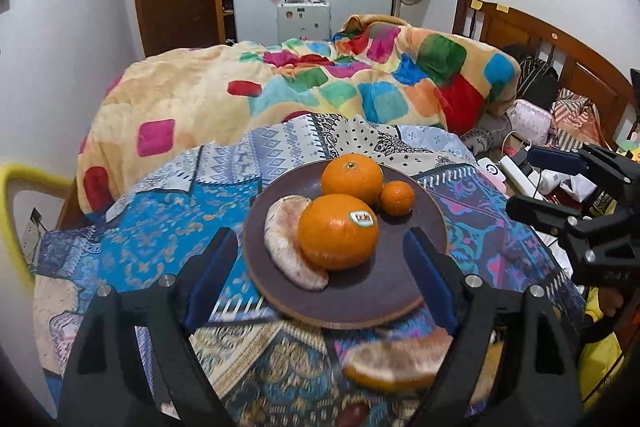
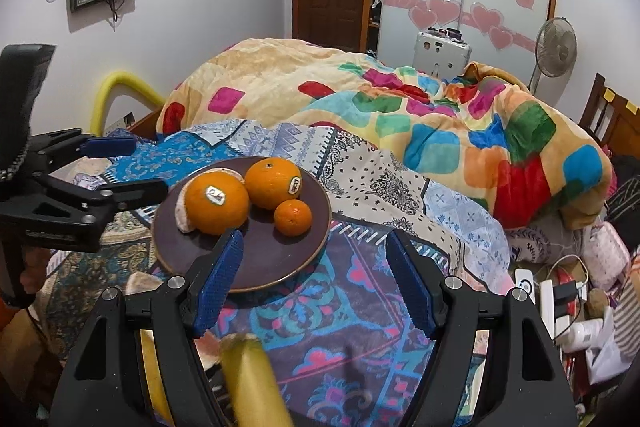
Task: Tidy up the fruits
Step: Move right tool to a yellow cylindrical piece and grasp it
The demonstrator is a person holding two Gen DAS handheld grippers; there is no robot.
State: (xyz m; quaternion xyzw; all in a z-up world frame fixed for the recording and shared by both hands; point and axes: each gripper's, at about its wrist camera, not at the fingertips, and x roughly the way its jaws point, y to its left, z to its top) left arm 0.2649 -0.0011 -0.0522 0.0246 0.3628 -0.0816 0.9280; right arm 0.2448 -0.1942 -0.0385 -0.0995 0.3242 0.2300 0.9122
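two large oranges, a small mandarin and a peeled pomelo segment on the brown plate, atop the patterned cloth. another pomelo piece off the plate, beside a banana. left gripper and right gripper both spread wide, holding nothing.

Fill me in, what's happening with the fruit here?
A person holds a gripper in each hand over a patterned cloth, sorting fruit onto a dark plate. The plate holds two big oranges, a small orange and a peeled pomelo wedge. Both the left gripper and the right gripper are open and empty. Another wedge lies on the cloth near the left gripper, and a banana lies off the plate below the right one.
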